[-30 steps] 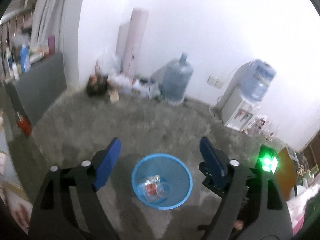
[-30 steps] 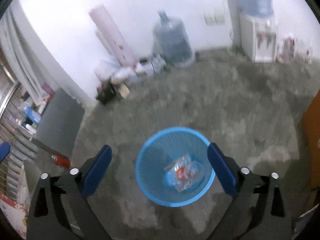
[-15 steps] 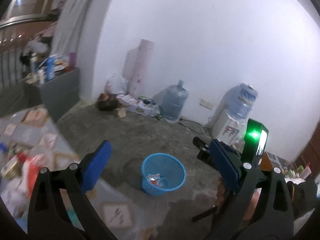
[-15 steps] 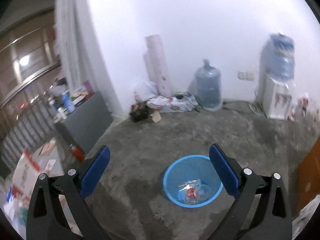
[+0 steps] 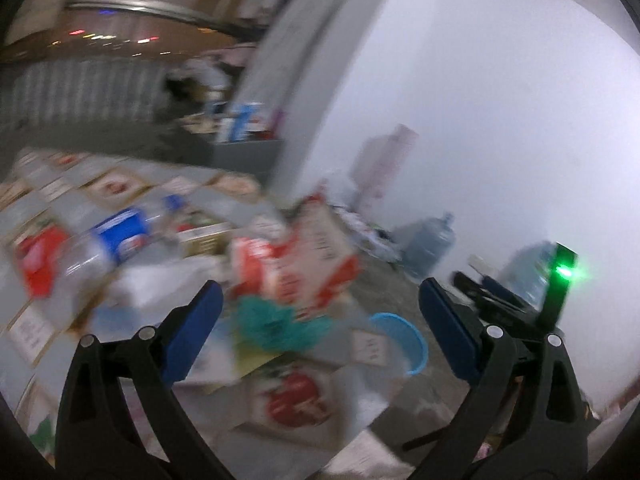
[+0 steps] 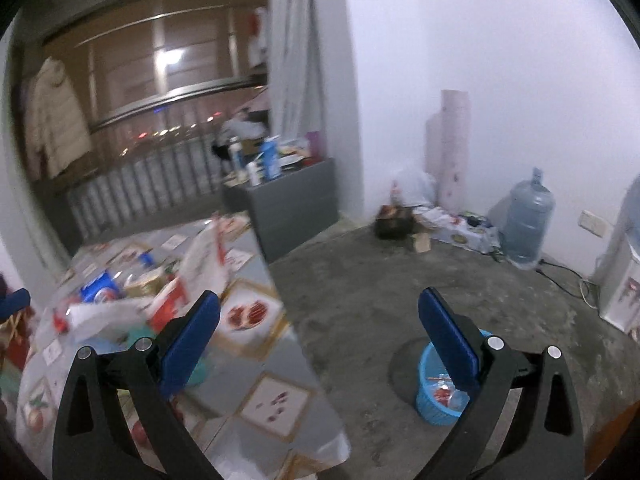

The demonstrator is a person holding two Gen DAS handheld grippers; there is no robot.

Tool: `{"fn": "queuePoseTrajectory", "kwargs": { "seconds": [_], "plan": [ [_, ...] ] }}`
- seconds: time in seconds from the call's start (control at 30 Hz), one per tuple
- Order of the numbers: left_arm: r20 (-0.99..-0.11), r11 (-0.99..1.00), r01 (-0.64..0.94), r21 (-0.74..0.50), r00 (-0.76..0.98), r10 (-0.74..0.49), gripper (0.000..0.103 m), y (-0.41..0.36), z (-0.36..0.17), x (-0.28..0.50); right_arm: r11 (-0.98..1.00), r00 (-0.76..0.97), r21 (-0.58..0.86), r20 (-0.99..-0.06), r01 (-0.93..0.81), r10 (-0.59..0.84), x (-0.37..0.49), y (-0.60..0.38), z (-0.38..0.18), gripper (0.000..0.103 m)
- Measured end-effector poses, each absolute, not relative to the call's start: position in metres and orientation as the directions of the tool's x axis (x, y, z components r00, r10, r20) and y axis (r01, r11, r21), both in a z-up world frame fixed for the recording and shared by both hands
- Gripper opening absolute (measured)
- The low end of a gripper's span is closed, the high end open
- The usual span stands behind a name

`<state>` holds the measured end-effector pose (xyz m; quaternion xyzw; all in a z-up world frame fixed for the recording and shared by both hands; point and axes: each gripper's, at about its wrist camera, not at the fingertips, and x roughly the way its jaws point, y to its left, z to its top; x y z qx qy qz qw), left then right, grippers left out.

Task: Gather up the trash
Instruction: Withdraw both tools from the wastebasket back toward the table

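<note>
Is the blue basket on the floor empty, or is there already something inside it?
Not empty. The blue basket stands upright on the floor, and a crumpled clear wrapper with red print lies at its bottom.

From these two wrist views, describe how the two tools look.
Both look alike. The left tool has two black, triangular-cutout arms with silver rivets and long blue pads. The right tool has the same black frame and blue pads. In the left view, a green light glows on a black block beyond it.
</note>
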<state>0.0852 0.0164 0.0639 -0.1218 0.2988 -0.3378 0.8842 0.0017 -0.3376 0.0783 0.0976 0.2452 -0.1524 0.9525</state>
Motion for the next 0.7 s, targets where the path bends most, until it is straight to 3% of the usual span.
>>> {"fn": "queuePoseTrajectory", "kwargs": {
  "seconds": [0.3, 0.7],
  "plan": [
    [-0.525, 0.848, 0.234, -0.475, 0.698, -0.487, 0.094, 0.125, 0.022, 0.087, 0.971, 0.797, 0.125, -0.597, 0.206, -0.092, 0.016, -0.295, 0.054, 0.096],
    [-0.541, 0.89, 0.193, -0.413, 0.734, -0.41, 0.094, 0.172, 0.004, 0.115, 0.964, 0.754, 0.22, -0.656, 0.15, 0.032, 0.044, -0.282, 0.04, 0.096]
  ]
}}
